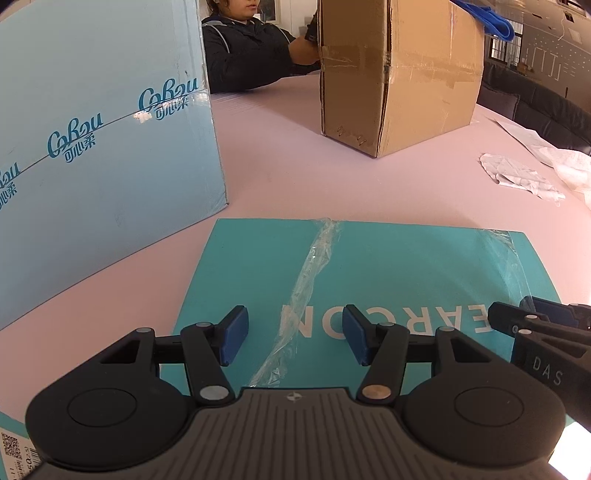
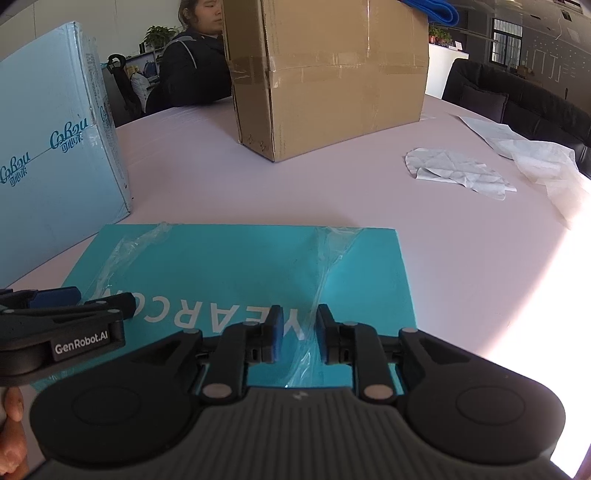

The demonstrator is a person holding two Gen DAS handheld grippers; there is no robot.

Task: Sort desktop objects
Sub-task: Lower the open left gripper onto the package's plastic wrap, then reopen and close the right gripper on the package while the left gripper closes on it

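- Sorting looks barely begun, as a judgement — the counter [image 2: 258,192] carries loose things all over, and nothing shown has plainly been put away
- A flat teal box [image 1: 369,266] with wrinkled clear tape across its top lies on the counter directly under both claws; it seems the item in hand
- Left claw [image 1: 295,338] hovers over the near part of the teal box, jaws about half open, nothing between the blue pads — the strip of tape runs on the lid below the gap
- Right claw [image 2: 299,332] hovers over the same box near its right edge, jaws parted only a little, gripping nothing; the lid shows through the narrow gap
- The two claws sit side by side, each showing at the edge of the other's view
- Yet to be sorted, by the look of it: a crumpled white cloth [image 2: 454,170] and a sheet of thin white paper [image 2: 535,155] far right, well apart from the claws
- A tall light-blue carton [image 1: 92,147] stands just beyond the teal box to the left; a brown cardboard box [image 2: 325,74] stands farther back, a blue cloth [image 2: 436,9] on its top
- A person [image 1: 243,51] sits behind the brown box at the far side
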